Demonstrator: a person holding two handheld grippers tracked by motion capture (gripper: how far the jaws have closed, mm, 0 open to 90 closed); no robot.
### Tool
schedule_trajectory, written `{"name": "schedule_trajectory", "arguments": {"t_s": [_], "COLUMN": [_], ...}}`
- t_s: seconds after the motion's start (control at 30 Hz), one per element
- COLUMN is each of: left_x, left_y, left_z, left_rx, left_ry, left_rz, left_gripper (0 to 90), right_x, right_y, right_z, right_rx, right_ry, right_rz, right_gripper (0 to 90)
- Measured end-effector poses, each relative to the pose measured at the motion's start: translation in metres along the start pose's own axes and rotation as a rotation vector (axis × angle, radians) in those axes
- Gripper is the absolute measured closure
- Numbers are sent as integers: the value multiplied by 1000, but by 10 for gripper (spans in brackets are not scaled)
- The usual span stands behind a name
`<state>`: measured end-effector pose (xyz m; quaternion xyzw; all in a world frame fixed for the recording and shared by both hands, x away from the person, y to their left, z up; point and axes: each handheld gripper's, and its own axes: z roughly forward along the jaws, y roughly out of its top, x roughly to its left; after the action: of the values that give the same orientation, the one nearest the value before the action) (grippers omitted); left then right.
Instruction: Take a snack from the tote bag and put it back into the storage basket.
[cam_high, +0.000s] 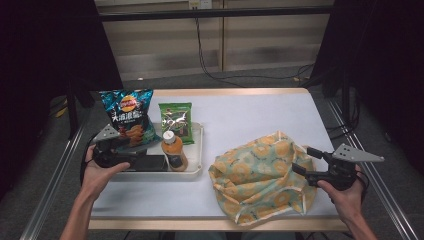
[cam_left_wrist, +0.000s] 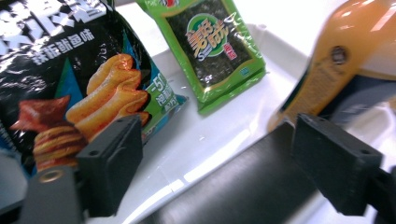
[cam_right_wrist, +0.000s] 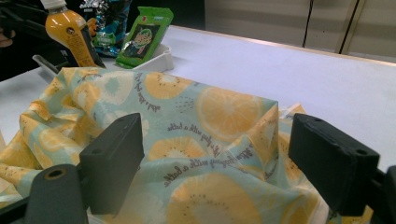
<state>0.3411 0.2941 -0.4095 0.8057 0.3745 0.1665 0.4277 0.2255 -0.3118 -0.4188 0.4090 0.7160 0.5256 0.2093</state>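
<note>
One fruit-print cloth bag (cam_high: 260, 175) lies lower right; one white tray (cam_high: 197, 150) at centre left carries one chip bag (cam_high: 127, 117), one dark flat box (cam_high: 150, 162), one orange bottle (cam_high: 174, 150), one seaweed packet (cam_high: 176, 121). Left gripper (cam_high: 131, 148) released over the box; right gripper (cam_high: 304, 160) released at the bag's edge.

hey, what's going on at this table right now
A person sits at a white table with a hand-held gripper in each hand. The left hand-held gripper is open over a white tray, with a dark flat object lying between its jaws. The tray also holds a chip bag, a green seaweed snack pack and an orange drink bottle. The right hand-held gripper is open and pointed at a lemon-print cloth bag lying crumpled beside the tray.
</note>
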Motion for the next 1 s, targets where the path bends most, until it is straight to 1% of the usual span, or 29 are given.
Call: {"name": "schedule_trajectory", "arguments": {"t_s": [0.03,0.07,0.1,0.13,0.17,0.2,0.27,0.3,0.33,0.37,0.4,0.47,0.5,0.53,0.6,0.67,0.7,0.73,0.77,0.8,0.83,0.87,0.93,0.97,1.0], "left_x": [-2,-5,-6,-9,-11,-13,-18,-21,-23,-25,-28,-34,-37,-40,-48,-56,-60,-64,-67,-72,-75,-82,-92,-97,-101], "left_y": [-1,-3,-5,-7,-10,-13,-18,-22,-25,-26,-28,-33,-34,-36,-41,-46,-48,-50,-52,-53,-54,-55,-55,-55,-54], "left_z": [-3,-7,-10,-14,-18,-21,-28,-31,-34,-35,-38,-43,-44,-45,-46,-46,-46,-46,-45,-45,-46,-47,-47,-48,-48], "left_rx": [-7,-15,-18,-28,-28,-29,-34,-39,-43,-50,-52,-61,-64,-57,-70,-77,-74,-79,-80,-86,-99,-116,-118,-124,-119], "left_ry": [4,21,24,23,26,38,50,63,58,65,85,86,88,78,78,68,69,70,64,44,42,40,34,26,35], "left_rz": [2,-1,0,-8,-8,1,-6,-6,-6,-13,-9,-7,-10,-3,23,-12,-16,-17,-20,-24,-27,-31,-51,-54,-62], "left_gripper": [154,148,132,121,111,106,71,67,66,66,66,58,55,46,36,32,34,34,31,31,35,35,36,36,36], "right_x": [0,0,0,0,0,0,0,0,0,0,0,2,2,3,5,6,6,6,5,6,6,6,6,6,7], "right_y": [0,0,0,0,0,0,0,0,1,0,0,-3,-4,-5,-7,-11,-14,-17,-19,-20,-21,-21,-22,-23,-23], "right_z": [-1,-1,-1,-2,-2,-3,-5,-5,-6,-6,-6,-9,-12,-14,-19,-24,-27,-31,-33,-34,-36,-37,-39,-40,-40], "right_rx": [-1,-1,1,1,4,2,-1,2,5,7,16,26,25,23,35,45,42,44,43,43,41,39,26,23,22], "right_ry": [-2,0,-4,-5,-7,-9,-8,-10,-14,-17,-16,-18,-20,-20,-22,-25,-29,-34,-38,-37,-41,-42,-40,-42,-44], "right_rz": [-2,-4,-4,-2,-4,-10,1,-7,-3,-5,-12,-5,-10,-8,-14,-12,-16,-5,-4,2,2,6,13,8,12], "right_gripper": [179,179,177,177,177,177,177,177,176,175,175,174,174,172,172,172,172,172,172,171,171,171,171,171,171]}}
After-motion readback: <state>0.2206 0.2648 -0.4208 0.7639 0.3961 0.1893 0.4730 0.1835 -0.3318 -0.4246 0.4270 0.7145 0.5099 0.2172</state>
